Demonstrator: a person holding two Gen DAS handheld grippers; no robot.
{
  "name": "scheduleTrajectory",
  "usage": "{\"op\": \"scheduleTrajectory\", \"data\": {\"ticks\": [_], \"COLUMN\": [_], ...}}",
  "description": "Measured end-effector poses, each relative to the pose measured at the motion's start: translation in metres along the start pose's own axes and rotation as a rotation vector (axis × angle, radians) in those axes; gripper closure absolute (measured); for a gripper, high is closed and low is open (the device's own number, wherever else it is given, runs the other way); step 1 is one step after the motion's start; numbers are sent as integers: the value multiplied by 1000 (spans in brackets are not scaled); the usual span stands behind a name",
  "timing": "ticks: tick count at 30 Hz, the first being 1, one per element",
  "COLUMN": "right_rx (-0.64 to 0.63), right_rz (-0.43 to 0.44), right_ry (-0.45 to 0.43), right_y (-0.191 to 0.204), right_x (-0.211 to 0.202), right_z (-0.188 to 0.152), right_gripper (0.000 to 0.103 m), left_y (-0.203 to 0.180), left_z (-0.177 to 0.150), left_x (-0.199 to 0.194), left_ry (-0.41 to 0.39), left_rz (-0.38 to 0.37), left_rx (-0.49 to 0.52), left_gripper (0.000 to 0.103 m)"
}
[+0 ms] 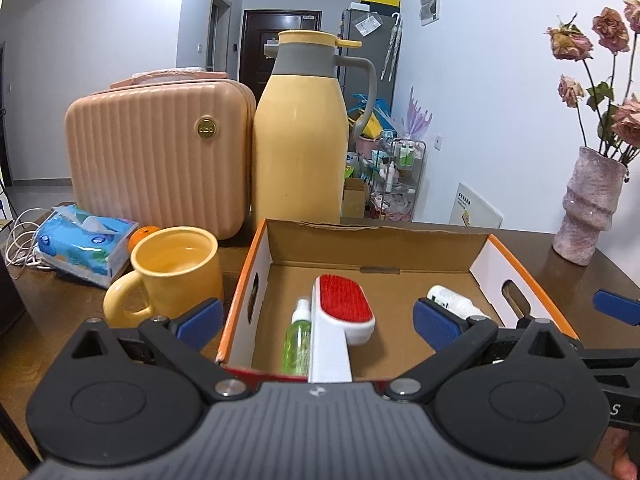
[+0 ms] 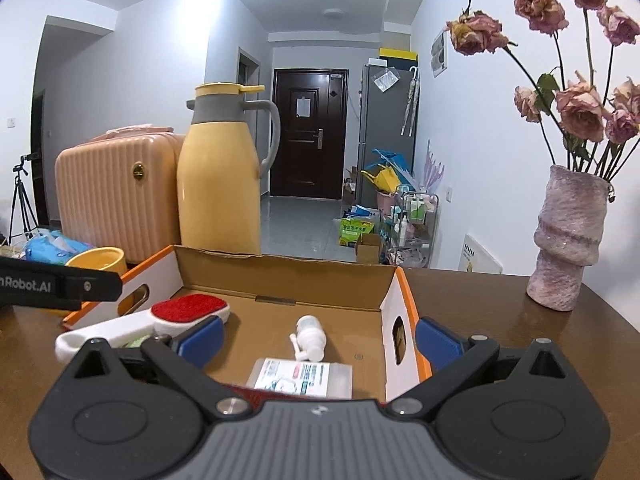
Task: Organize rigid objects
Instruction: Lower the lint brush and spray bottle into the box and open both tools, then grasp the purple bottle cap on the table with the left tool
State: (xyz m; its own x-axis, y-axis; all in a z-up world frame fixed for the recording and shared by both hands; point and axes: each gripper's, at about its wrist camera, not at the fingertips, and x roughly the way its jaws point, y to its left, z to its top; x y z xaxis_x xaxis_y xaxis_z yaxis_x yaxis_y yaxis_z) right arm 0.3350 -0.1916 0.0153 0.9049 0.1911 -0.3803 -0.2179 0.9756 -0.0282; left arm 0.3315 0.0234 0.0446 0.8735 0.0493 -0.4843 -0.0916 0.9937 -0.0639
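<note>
Cardboard box (image 1: 400,252) is sitting on the table (image 1: 580,280), holding a lint brush (image 1: 344,308), green spray bottle (image 1: 298,336) and white bottle (image 2: 310,336). Left gripper (image 1: 318,320) and right gripper (image 2: 318,338) are hovering spread apart, gripping nothing. Beyond, a yellow mug (image 1: 176,272) and thermos (image 1: 300,140) are standing.

Red-faced white brush (image 1: 343,309); green bottle (image 1: 297,338); yellow mug (image 1: 168,276).

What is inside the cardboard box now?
Inside the cardboard box lie a lint brush, a green spray bottle beside it, and a white pump bottle. The right view also shows a labelled packet; both grippers hide the near floor.
</note>
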Motion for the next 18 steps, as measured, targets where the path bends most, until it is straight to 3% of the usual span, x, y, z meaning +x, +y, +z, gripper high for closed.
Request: {"op": "scheduleTrajectory", "data": {"ticks": [18], "right_rx": [1], "right_rz": [-8], "right_ry": [0], "right_y": [12], "right_x": [-68], "right_z": [-43], "right_gripper": [1], "left_y": [3], "left_z": [-49], "left_x": [-70], "left_ry": [-22], "left_rz": [5], "left_rx": [34], "left_gripper": [0]}}
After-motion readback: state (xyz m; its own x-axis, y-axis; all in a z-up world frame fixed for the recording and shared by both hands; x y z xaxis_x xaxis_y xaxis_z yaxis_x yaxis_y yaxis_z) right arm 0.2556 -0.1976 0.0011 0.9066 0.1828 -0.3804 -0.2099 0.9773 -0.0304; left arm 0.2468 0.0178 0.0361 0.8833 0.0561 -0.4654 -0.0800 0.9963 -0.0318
